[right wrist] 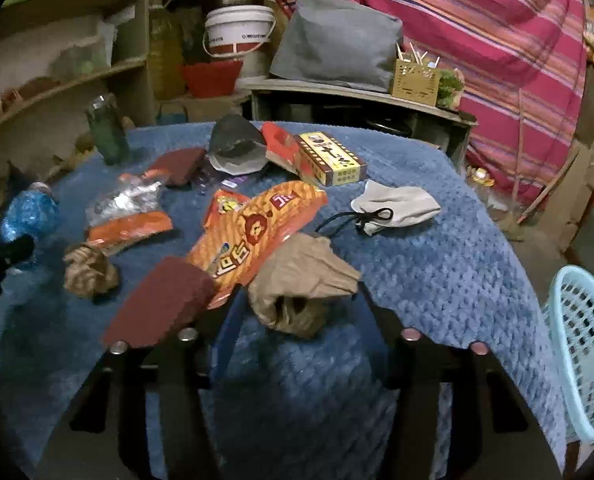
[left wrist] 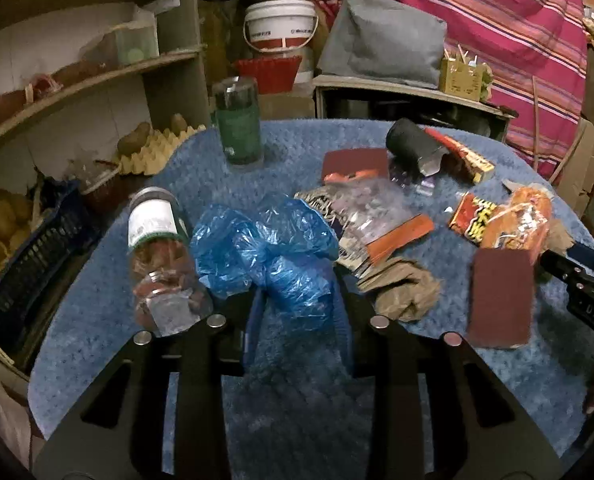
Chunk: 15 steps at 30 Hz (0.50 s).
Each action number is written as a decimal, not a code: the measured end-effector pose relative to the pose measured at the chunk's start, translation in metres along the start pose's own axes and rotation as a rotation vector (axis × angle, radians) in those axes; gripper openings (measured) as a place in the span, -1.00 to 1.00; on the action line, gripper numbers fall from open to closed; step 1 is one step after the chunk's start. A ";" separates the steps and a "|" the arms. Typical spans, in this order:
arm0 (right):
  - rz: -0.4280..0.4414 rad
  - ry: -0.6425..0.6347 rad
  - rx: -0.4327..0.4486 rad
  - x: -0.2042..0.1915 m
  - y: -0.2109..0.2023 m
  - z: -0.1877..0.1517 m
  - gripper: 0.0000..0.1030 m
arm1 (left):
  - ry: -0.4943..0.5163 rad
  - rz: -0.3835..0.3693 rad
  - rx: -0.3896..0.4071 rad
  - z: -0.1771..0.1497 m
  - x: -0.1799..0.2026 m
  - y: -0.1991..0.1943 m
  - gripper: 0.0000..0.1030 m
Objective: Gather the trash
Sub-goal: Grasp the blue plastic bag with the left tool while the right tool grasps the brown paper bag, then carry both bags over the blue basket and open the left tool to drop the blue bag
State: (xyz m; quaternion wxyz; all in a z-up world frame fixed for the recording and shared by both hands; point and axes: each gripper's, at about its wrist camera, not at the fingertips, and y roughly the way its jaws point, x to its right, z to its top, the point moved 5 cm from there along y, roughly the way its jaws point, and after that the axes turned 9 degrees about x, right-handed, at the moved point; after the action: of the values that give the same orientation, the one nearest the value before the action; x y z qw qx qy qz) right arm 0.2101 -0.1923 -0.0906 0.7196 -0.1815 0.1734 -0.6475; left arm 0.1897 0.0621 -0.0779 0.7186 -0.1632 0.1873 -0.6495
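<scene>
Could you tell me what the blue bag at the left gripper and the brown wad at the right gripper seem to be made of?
The blue bag looks like thin plastic film: translucent, glossy, finely crinkled. The brown wad looks like crumpled paper, probably a bag: matte, with stiff folds. The left gripper and right gripper both stand open around them.

Two close, apparently low views, shared table (left wrist: pixel 97 312)

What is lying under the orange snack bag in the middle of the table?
The orange snack bag rests on the blue blanket. Its near edge overlaps a dark red pad and crumpled brown paper. Anything beneath its middle is covered.
</scene>
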 end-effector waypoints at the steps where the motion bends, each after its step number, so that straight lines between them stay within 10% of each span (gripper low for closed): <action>1: 0.015 0.017 0.001 0.003 -0.004 0.001 -0.04 | 0.010 0.008 0.005 0.002 0.002 -0.003 -0.41; 15: -0.060 0.029 0.098 0.071 -0.077 0.028 -0.06 | 0.009 -0.135 0.053 0.037 0.069 -0.052 -0.42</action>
State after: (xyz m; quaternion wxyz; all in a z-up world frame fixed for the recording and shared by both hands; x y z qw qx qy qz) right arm 0.1639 -0.2692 -0.0294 0.7053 -0.1418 0.1464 -0.6790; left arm 0.1680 -0.0123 -0.0242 0.6766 -0.1534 0.1619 -0.7018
